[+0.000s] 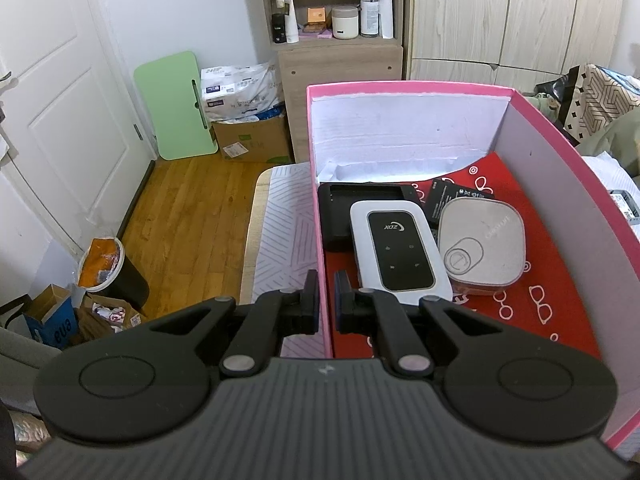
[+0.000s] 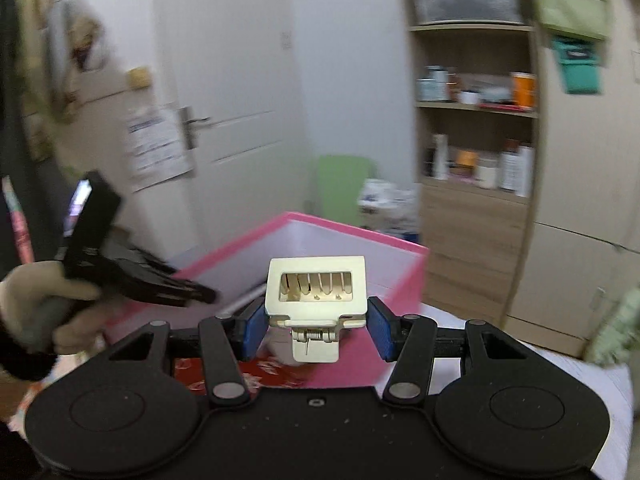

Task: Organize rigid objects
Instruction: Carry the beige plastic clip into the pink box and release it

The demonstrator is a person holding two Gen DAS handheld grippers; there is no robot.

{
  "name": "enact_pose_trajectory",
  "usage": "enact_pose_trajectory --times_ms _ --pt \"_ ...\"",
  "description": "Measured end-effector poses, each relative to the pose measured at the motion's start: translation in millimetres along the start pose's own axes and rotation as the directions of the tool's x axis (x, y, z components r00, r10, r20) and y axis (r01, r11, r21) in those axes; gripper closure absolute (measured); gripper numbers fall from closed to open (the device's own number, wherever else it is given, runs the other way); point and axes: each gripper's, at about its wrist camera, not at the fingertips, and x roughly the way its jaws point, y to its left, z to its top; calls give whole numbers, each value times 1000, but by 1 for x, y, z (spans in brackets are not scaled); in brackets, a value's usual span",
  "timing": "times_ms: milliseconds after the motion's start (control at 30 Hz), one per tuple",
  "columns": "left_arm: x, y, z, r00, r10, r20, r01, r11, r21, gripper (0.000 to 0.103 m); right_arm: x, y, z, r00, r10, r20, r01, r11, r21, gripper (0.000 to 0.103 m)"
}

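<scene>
Blue pads of the right gripper (image 2: 316,330) clamp a cream plastic clip-like part (image 2: 316,294) by its two sides, jaws about half spread; the part stands upright between the fingers, slotted window facing the camera, hinged tab with a small spring hanging at the bottom, its wider dimension running across from pad to pad. It is held in the air in front of the near wall of the pink box (image 2: 344,240); the picture is blurred. To the left in that view, a gloved hand (image 2: 44,300) holds the left gripper (image 1: 326,304), which is pinched on the box's left wall (image 1: 316,200), one finger outside and one inside. Inside the box, on a red lining printed with glasses (image 1: 540,280), lie a white router-like device (image 1: 400,252), long axis running away from the camera and slightly leftward, overlapping a black tray (image 1: 340,208); a rounded white case (image 1: 482,246) just beside it on the right; a black battery pack (image 1: 448,196) behind. The box rests on a patterned cover (image 1: 280,248). Beyond: wood floor, green board (image 1: 176,104), shelf unit (image 1: 340,52).
</scene>
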Motion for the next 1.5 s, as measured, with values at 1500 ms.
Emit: enact_pose_trajectory --times_ms 1500 --pt "-2 4 0 1000 -9 4 9 1000 -7 95 -11 -58 0 990 -27 -140 41 994 102 25"
